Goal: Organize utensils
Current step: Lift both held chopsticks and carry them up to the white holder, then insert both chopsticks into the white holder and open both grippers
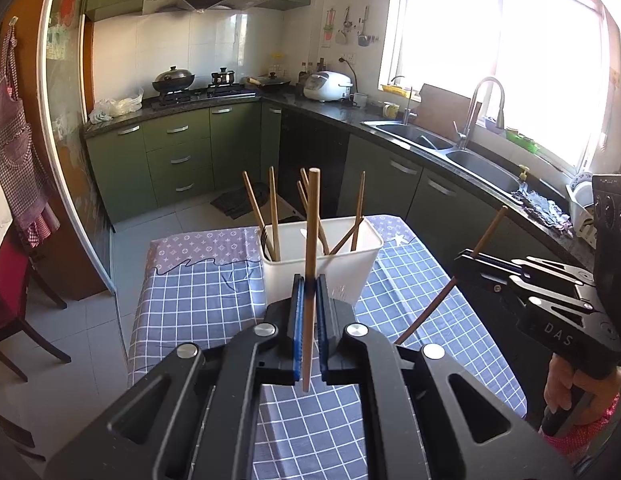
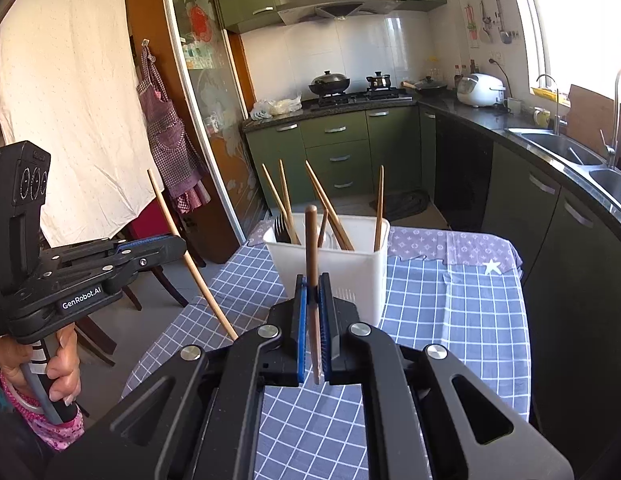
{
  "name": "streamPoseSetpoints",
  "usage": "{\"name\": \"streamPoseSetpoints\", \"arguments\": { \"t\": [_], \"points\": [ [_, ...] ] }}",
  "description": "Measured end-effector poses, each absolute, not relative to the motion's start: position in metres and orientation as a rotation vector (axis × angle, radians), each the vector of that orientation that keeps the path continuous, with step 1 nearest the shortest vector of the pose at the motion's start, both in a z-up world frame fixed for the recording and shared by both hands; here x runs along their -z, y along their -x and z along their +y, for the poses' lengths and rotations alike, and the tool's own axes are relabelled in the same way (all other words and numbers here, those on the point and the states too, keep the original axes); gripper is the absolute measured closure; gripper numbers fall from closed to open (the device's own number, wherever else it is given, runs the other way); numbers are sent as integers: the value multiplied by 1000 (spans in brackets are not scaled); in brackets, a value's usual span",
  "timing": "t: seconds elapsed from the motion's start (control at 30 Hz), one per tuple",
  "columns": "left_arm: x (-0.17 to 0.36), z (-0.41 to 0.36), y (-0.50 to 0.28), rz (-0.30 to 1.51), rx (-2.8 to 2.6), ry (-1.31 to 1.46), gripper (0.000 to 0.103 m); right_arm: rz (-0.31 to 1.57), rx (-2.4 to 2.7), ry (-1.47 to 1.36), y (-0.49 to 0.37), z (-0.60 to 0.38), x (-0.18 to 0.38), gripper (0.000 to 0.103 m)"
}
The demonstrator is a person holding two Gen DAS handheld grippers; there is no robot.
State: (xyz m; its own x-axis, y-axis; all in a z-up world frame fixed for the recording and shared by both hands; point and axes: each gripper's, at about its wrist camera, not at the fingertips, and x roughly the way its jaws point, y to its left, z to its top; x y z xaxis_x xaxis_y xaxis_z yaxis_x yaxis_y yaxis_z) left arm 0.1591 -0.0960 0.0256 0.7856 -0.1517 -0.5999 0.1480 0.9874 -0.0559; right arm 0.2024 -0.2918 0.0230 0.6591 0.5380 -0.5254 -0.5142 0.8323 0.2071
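A white plastic utensil holder [image 1: 342, 272] stands on the checked tablecloth and holds several wooden chopsticks [image 1: 273, 216] and a dark fork. It also shows in the right wrist view [image 2: 350, 276]. My left gripper [image 1: 309, 284] is shut on a light wooden chopstick [image 1: 311, 232], held upright just in front of the holder. My right gripper [image 2: 312, 292] is shut on a darker wooden chopstick [image 2: 311, 240], also upright before the holder. The right gripper [image 1: 462, 260] shows at the right in the left wrist view; the left gripper [image 2: 182, 246] shows at the left in the right wrist view.
The table [image 1: 198, 304] carries a blue checked cloth with a purple patterned strip at its far end. Green kitchen cabinets [image 1: 178, 156], a stove with pots [image 1: 174, 80] and a sink [image 1: 462, 156] lie beyond. A dark chair [image 2: 158, 276] stands left of the table.
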Motion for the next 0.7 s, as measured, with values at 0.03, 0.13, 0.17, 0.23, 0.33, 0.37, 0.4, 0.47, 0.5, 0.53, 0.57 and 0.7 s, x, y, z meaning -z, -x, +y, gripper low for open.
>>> {"name": "streamPoseSetpoints", "arguments": {
  "t": [0.03, 0.13, 0.17, 0.23, 0.33, 0.37, 0.4, 0.47, 0.5, 0.53, 0.57, 0.7],
  "points": [
    [-32, -96, -161, 641, 171, 5, 97, 595, -599, -34, -203, -291, -31, 96],
    [-53, -97, -165, 617, 197, 5, 97, 550, -607, -18, -205, -290, -58, 96],
    [-61, -98, -167, 604, 203, 3, 97, 534, -609, -14, -205, -290, -68, 96],
    [-78, -98, -171, 573, 207, 0, 97, 501, -611, -12, -208, -290, -87, 97],
    [-104, -97, -178, 507, 195, -2, 97, 456, -600, -25, -217, -293, -115, 96],
    [-111, -97, -180, 490, 190, 3, 97, 441, -597, -34, -221, -295, -124, 96],
    [-118, -97, -183, 474, 187, 2, 97, 427, -595, -46, -225, -297, -133, 97],
    [-127, -97, -191, 449, 178, 4, 97, 399, -586, -60, -236, -299, -150, 97],
    [-130, -97, -195, 439, 171, 4, 97, 390, -579, -64, -242, -299, -158, 96],
    [-132, -98, -200, 428, 166, 0, 97, 384, -572, -69, -249, -299, -163, 96],
    [-134, -99, -204, 415, 160, 0, 97, 380, -564, -71, -257, -298, -167, 96],
    [-132, -98, -226, 379, 127, -2, 97, 401, -549, -77, -290, -291, -169, 96]
  ]
}}
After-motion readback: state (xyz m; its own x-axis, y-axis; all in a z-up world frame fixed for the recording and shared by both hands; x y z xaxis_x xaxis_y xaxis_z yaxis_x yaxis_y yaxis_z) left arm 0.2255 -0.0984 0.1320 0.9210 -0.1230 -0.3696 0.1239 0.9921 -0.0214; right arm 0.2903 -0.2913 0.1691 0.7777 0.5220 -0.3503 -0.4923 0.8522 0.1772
